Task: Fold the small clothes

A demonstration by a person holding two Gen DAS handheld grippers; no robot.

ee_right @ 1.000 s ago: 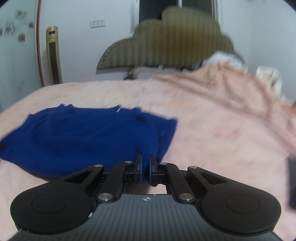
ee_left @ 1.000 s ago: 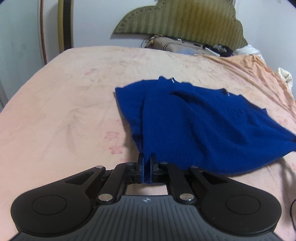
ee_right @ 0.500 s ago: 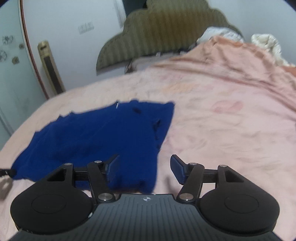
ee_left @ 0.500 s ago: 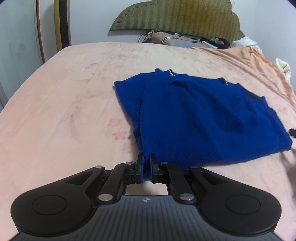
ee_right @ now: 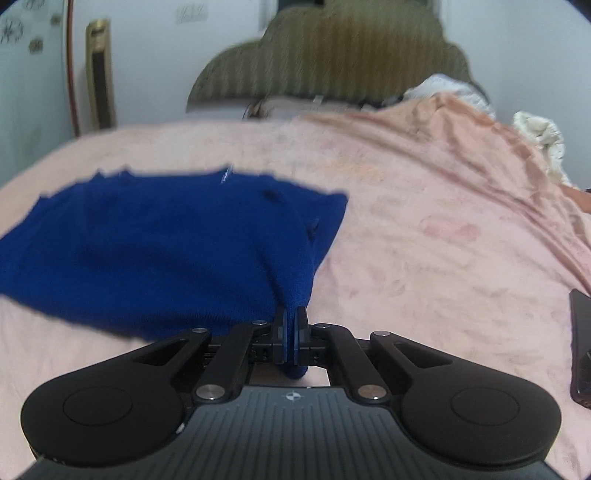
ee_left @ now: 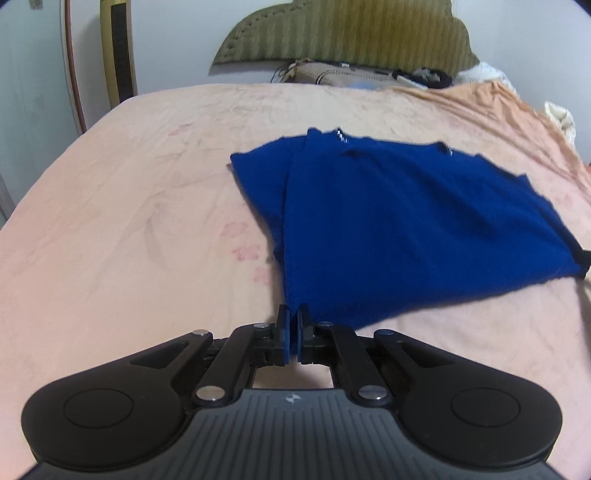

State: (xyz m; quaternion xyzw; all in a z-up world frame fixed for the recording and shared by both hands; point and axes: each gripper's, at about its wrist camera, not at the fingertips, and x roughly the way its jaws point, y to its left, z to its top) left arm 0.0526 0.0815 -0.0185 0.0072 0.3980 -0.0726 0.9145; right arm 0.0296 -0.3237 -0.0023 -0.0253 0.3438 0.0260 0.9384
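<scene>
A small royal-blue knit garment [ee_left: 406,221] lies spread on a pink bedsheet [ee_left: 129,203], folded over along its left side. My left gripper [ee_left: 294,314] is shut on the garment's near left corner, cloth pinched between the pads. In the right wrist view the same blue garment [ee_right: 155,251] stretches to the left. My right gripper [ee_right: 290,314] is shut on its near right corner, and a fold of cloth bulges out below the pads. At the right edge of the left wrist view a dark tip of the other gripper [ee_left: 585,256] touches the garment's far corner.
A green padded headboard [ee_left: 351,33] stands at the far end with a pile of clothes [ee_left: 354,74] below it. A rumpled orange blanket [ee_right: 480,147] covers the right side. A dark flat object [ee_right: 581,347] lies at the right edge. A gold panel [ee_left: 118,66] leans on the left wall.
My right gripper opened wide beside the garment's corner half a second ago and has now closed on that corner. The left gripper kept its grip; the garment lies flatter.
</scene>
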